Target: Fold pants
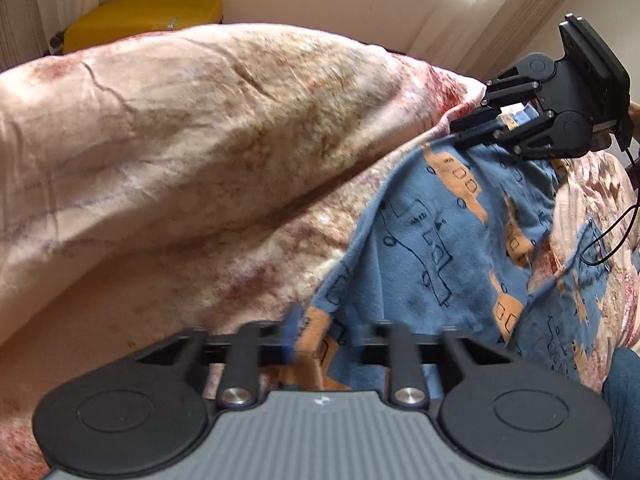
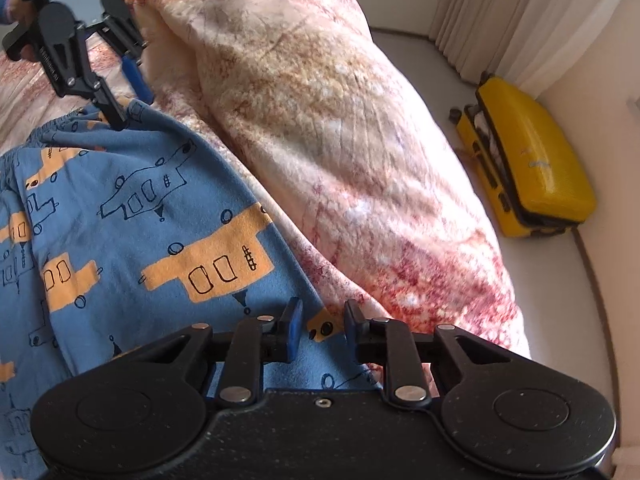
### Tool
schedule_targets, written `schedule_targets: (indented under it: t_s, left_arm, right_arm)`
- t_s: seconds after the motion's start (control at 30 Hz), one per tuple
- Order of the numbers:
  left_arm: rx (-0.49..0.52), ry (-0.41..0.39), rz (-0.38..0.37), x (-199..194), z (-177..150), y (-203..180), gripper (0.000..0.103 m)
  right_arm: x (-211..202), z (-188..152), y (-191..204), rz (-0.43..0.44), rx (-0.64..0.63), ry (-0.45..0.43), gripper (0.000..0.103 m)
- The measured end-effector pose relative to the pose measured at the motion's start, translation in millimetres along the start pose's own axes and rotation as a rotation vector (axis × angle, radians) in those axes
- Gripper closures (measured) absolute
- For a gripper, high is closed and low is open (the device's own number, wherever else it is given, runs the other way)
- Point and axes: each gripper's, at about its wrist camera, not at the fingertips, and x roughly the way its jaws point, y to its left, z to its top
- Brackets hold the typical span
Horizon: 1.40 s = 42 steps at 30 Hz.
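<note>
Pants (image 2: 132,224) of soft blue fleece, printed with orange and outlined trucks, lie spread on the blanket (image 1: 168,128) in front of you, one pair only. Your right gripper (image 2: 319,330) has its two blue-padded fingers slightly parted with a fold of the fabric's edge between them; from the left wrist view it (image 1: 476,130) sits at the far end of the cloth. Whether it truly pinches the fabric cannot be told. Your left gripper (image 1: 306,340) is at the elastic waistband, with cloth bunched between its fingers, though motion blur hides the grip. The plush blanket, mottled cream, tan and red, rises in one thick rolled hump beside the pants. Beyond it stands one hard yellow suitcase (image 2: 532,168) against pleated pale curtains (image 2: 500,12).
</note>
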Motion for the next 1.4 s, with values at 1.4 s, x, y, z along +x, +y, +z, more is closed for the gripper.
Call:
schedule_targets:
  t_s: [1.4]
  left_arm:
    - [0.731, -0.251, 0.565, -15.6, -276.3, -249.4, 0.103]
  right_arm:
    - [-124.3, -207.0, 325.2, -0.288, -0.022, -0.235, 0.103]
